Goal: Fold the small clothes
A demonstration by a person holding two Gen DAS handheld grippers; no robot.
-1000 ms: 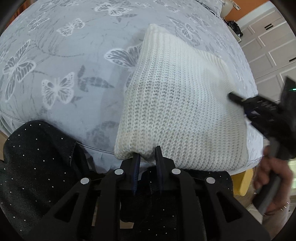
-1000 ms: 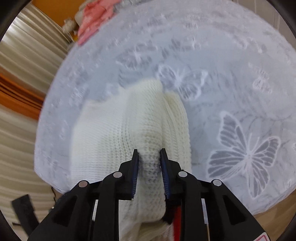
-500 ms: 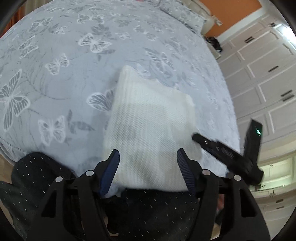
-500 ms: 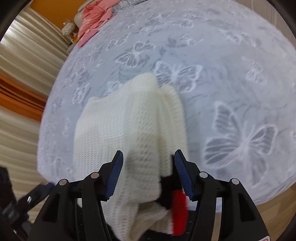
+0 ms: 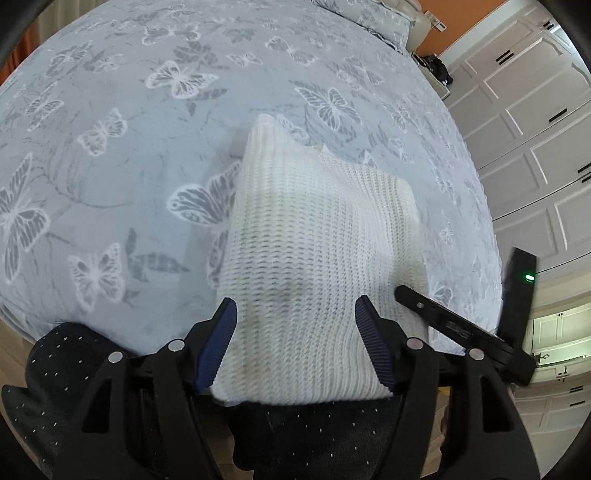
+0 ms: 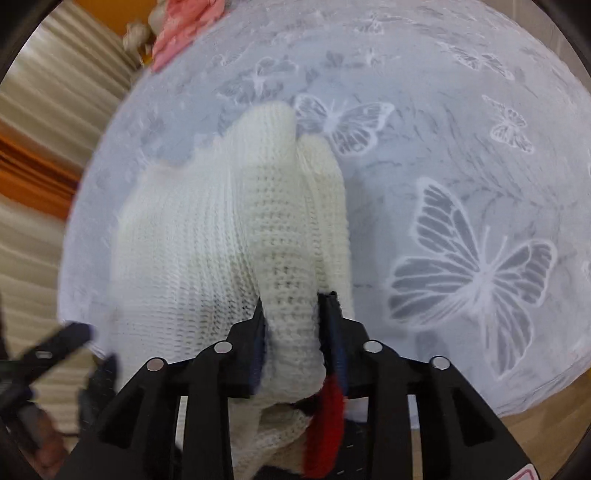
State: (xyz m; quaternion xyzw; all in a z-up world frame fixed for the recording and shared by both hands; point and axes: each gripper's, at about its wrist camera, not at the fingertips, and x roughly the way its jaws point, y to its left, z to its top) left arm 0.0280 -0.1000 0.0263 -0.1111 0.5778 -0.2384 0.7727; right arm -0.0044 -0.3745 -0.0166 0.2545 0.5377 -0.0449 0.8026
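On the bed [image 5: 110, 122], over a grey-blue cover printed with white and grey butterflies, lies a folded white knit [image 5: 314, 258], its near edge hanging at the bed's rim toward the person. Seen from the left wrist, the left gripper [image 5: 295, 317] has its blue-padded fingers [image 5: 218, 339] spread wide, one to each side of the knit's near part, and the jaws are opening; the pads appear clear of the fabric, so nothing is pinched there. Below that gripper shows dark cloth with small pale dots [image 5: 66, 362]. At the right edge of that view the right gripper [image 5: 458, 328] reaches in over the knit's right corner, a green light glowing on its body. In the right wrist view, which is somewhat blurred, the right gripper [image 6: 295, 314] has a raised ridge of the knit [image 6: 229, 229] between its fingers [image 6: 334, 332]; the jaws are closing and the pads look pressed against that ridge on both sides. A red patch [image 6: 325, 424] of cloth shows just under the right finger. Far back on the bed lies a pink garment [image 6: 181, 26]. White panelled cupboards [image 5: 535, 122] stand beyond the bed.
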